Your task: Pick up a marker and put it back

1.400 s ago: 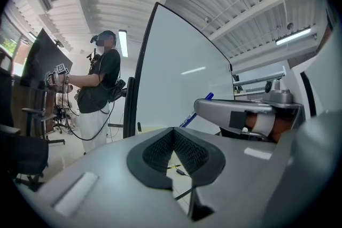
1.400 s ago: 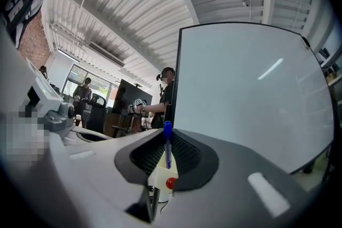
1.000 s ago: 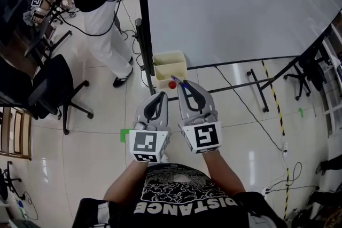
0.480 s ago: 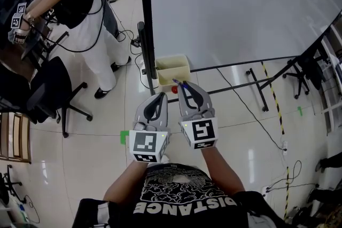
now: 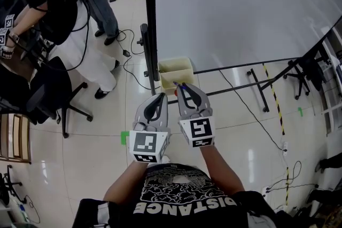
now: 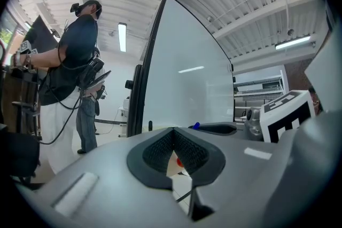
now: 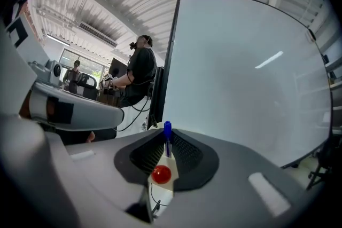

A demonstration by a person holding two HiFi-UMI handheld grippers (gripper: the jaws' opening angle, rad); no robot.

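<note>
The blue marker (image 7: 167, 137) sticks up between the right claw's (image 5: 183, 89) jaws, pinched tight, mostly hidden. It is just by the yellow box (image 5: 172, 65). The left claw (image 6: 172, 132) is closed and empty.

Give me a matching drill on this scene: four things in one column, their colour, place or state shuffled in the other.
Things:
1. marker
2. left gripper
3. bin
4. office chair

Descriptions:
A. black, on the floor at the left of the head view
B. jaws together, nothing between them
C. cream, at the foot of the whiteboard
D. blue-capped, clamped in the right gripper

Pairs: 1-D, 2-B, 3-C, 4-A.
</note>
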